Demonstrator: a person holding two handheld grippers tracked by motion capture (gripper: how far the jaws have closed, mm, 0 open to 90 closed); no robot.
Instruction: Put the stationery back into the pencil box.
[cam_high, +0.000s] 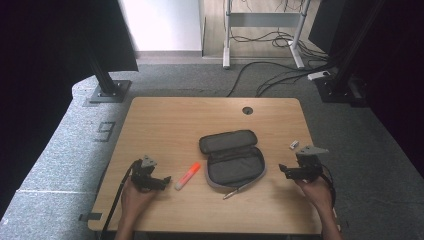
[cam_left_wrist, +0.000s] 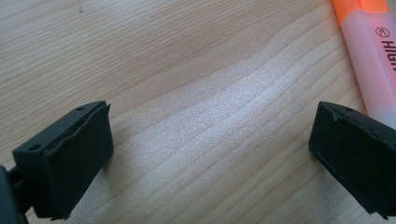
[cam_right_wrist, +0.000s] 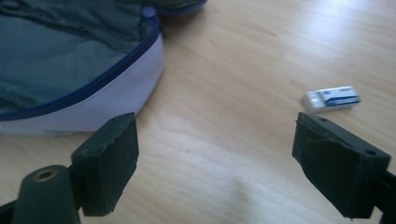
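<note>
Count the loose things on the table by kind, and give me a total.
Pencil case, open: 1
Orange highlighter: 1
White eraser: 1
Pen, at the case's near edge: 1
Total: 4

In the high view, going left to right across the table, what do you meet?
Left gripper → orange highlighter → open pencil case → right gripper. The pen at the case's front edge and the eraser above the right gripper overlap these, so I left them out.
</note>
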